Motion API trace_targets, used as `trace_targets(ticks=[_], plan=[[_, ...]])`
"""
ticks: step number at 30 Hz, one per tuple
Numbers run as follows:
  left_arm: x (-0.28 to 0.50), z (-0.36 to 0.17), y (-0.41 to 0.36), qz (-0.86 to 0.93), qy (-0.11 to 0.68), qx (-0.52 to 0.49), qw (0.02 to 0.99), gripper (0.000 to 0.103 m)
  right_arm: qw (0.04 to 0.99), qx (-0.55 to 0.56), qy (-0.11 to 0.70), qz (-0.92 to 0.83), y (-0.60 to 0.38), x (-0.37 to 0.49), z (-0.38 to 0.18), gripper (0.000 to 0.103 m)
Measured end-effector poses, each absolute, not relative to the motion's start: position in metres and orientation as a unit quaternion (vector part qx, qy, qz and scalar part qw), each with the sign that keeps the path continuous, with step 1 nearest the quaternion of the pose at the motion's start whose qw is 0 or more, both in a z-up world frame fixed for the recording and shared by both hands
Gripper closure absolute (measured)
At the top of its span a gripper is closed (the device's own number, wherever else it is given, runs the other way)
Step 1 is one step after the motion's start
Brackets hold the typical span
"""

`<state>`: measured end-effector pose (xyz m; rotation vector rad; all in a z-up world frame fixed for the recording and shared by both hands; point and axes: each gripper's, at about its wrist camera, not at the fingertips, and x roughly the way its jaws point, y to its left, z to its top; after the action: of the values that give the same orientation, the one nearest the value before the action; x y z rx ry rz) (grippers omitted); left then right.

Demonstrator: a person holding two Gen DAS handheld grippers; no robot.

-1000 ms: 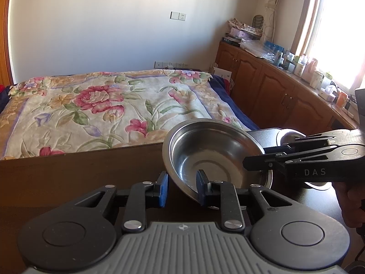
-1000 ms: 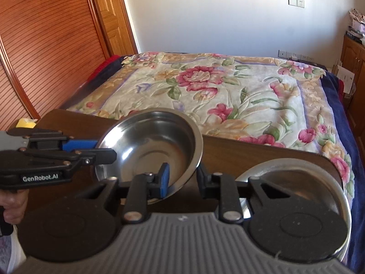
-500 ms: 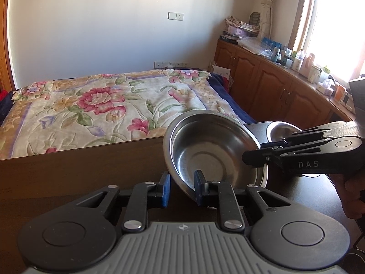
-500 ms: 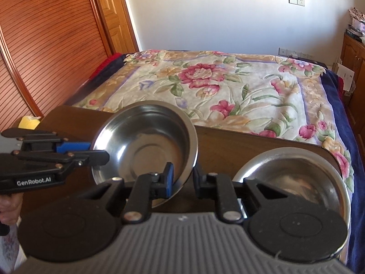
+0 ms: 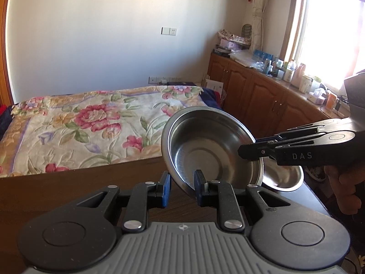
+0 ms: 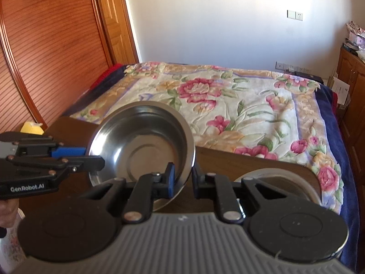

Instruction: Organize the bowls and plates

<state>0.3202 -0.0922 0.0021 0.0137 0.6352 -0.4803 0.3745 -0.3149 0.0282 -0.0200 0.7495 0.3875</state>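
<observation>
Two grippers' fingers (image 5: 165, 188) pinch opposite rims of the steel bowl (image 5: 205, 150), raised clear above the table (image 5: 68, 194).

The second steel bowl (image 6: 280, 175) on the tabletop (image 6: 228, 159) is mostly hidden behind the right gripper's body in the right wrist view, and behind the lifted steel bowl (image 5: 212, 146) in the left wrist view. The hand (image 5: 346, 182) is cut off by the picture's edge. The bottles (image 5: 294, 73) under the window are too small and glare-washed to identify.
</observation>
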Motion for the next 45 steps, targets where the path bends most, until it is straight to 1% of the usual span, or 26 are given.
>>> trace_targets(ticks=[20, 31, 45], plan=[[0.26, 0.045, -0.102, -0.262, 0.262, 0.02, 0.929, 0.079, 0.93, -0.006, 0.321, 0.179, -0.333, 0.33, 0.068, 0.086], [0.216, 0.047, -0.105, -0.286, 0.253, 0.027, 0.924, 0.079, 0.934, -0.009, 0.317, 0.167, -0.341, 0.291, 0.076, 0.086], [0.175, 0.036, -0.102, -0.305, 0.255, 0.03, 0.917, 0.079, 0.935, -0.009, 0.315, 0.161, -0.344, 0.246, 0.074, 0.086]])
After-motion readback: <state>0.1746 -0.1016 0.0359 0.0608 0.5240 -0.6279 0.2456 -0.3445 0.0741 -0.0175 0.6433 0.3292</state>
